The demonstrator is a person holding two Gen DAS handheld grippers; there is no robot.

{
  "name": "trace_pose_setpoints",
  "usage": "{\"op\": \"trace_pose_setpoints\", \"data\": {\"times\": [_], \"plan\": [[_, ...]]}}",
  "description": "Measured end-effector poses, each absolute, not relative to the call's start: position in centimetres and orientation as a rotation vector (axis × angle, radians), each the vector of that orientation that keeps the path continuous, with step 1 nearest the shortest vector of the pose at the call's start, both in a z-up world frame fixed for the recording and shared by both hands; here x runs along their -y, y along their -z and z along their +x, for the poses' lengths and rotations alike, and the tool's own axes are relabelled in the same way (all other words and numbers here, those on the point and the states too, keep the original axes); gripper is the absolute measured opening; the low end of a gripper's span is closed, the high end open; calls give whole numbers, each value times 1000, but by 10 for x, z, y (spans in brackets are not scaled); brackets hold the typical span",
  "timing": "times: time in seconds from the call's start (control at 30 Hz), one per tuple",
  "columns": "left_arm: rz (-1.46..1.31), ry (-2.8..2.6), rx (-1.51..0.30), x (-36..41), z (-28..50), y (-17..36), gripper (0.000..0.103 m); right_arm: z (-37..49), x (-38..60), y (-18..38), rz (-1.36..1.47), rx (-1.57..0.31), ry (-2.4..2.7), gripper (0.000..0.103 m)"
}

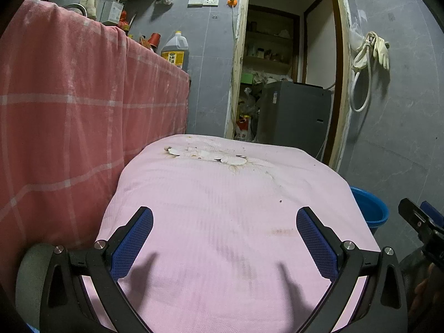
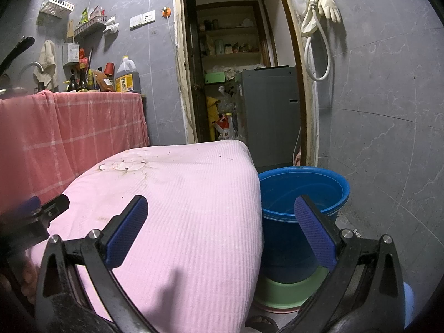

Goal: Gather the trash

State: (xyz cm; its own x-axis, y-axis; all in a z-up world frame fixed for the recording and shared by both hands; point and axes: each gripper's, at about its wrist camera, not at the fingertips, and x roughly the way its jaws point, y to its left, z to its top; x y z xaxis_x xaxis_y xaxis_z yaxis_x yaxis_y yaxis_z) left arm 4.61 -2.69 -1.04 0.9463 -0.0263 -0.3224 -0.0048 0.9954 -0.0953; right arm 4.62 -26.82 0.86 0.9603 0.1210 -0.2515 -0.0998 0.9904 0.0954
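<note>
Grey tiled wall [image 1: 211,83] behind, open doorway [image 2: 244,55] beyond. Red checked cloth [image 1: 69,105] draped over counter at left. Table under pink cloth [image 1: 222,208] fills foreground. Blue bucket [image 2: 302,191] on floor just beside table's right edge, stacked in green basin [image 2: 288,291]. Left tongs [image 1: 224,238] spread wide above pink cloth, empty. Right tongs [image 2: 222,233] likewise wide, empty, straddling table edge and bucket. Trash: pale scraps [image 1: 205,154] at table's far end, well apart from both tongs.

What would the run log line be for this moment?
left gripper: open, empty | right gripper: open, empty | scraps: on pink cloth | blue bucket: beside
</note>
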Motion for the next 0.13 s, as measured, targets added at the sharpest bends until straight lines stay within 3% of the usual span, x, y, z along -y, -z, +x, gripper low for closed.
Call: {"op": "trace_pose_setpoints", "data": {"times": [0.13], "plan": [[-92, 12, -331, 27, 46, 12, 101, 46, 268, -9, 83, -260, -112, 103]]}}
